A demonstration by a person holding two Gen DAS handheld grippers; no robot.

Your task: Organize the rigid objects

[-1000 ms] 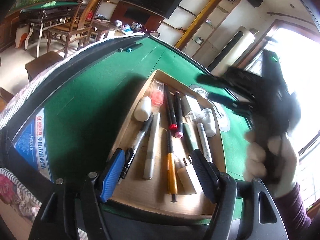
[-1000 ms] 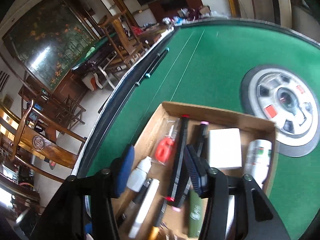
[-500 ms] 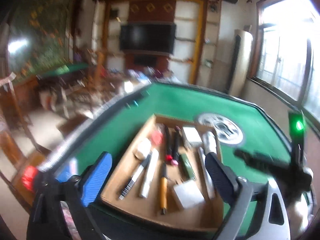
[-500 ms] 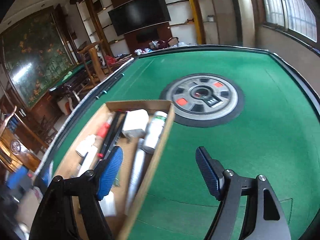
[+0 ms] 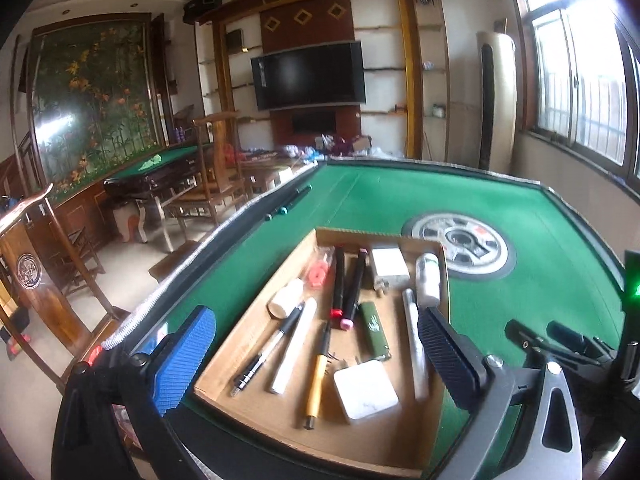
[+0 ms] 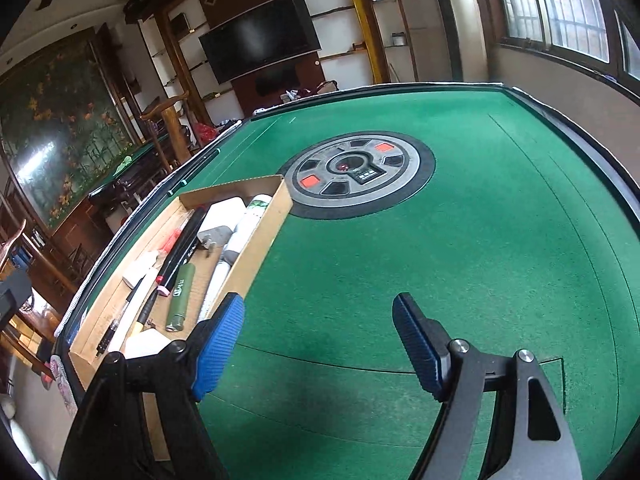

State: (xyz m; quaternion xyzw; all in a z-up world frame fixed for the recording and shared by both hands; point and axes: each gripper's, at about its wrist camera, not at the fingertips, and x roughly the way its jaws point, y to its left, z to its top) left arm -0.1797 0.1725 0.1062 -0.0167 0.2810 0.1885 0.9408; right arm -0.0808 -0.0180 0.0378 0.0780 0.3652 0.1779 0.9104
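Observation:
A shallow cardboard tray lies on the green felt table. It holds several pens, two black markers, a green lighter, white chargers, a white bottle and a small white tube. My left gripper is open and empty, held above the tray's near end. My right gripper is open and empty, over bare felt to the right of the tray; its body shows in the left wrist view.
A round grey control hub sits in the table's middle, beyond the tray. The raised black table rim runs around the felt. Chairs and another green table stand to the left of the table.
Both grippers have pulled back and up from the tray. The right gripper has swung from over the tray to the bare felt on its right. Both stay open and empty.

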